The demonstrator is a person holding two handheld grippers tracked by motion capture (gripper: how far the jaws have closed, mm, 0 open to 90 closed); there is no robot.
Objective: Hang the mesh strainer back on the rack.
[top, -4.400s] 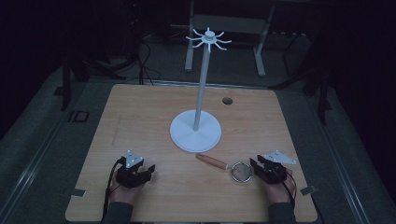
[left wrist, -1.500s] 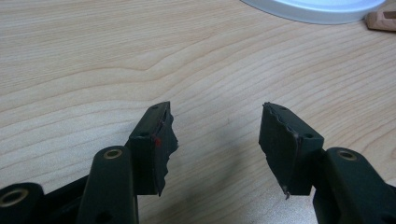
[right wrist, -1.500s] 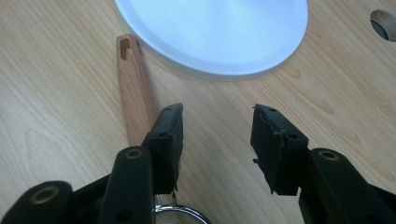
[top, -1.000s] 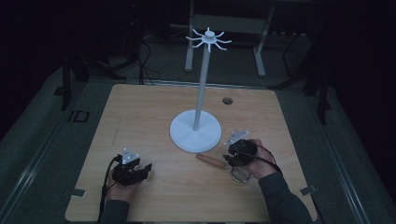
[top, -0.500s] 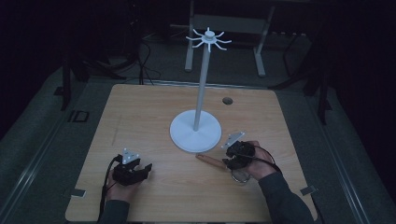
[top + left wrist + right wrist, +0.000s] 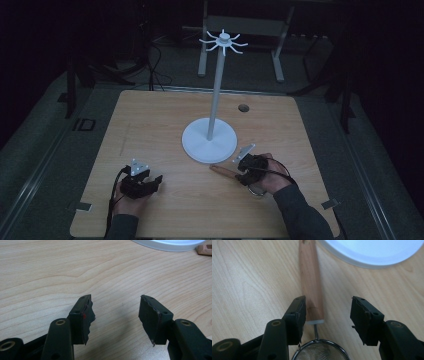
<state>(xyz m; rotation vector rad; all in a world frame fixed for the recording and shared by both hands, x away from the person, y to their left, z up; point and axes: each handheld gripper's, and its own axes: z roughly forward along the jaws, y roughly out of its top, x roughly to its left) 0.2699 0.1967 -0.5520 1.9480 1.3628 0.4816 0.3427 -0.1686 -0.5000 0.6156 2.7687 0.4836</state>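
Low over strainer handle (image 6: 310, 282), right tool (image 6: 327, 315) spread, just widened.

Both tools (image 6: 150, 184) (image 6: 243, 172) open, low.

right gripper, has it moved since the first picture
Yes. The right gripper has moved left and slightly up the table, closer to the white stand base, now over the strainer's wooden handle.

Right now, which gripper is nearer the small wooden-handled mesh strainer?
Right. The right gripper is over the strainer's wooden handle, jaws open astride it; the left gripper rests well away across the table.
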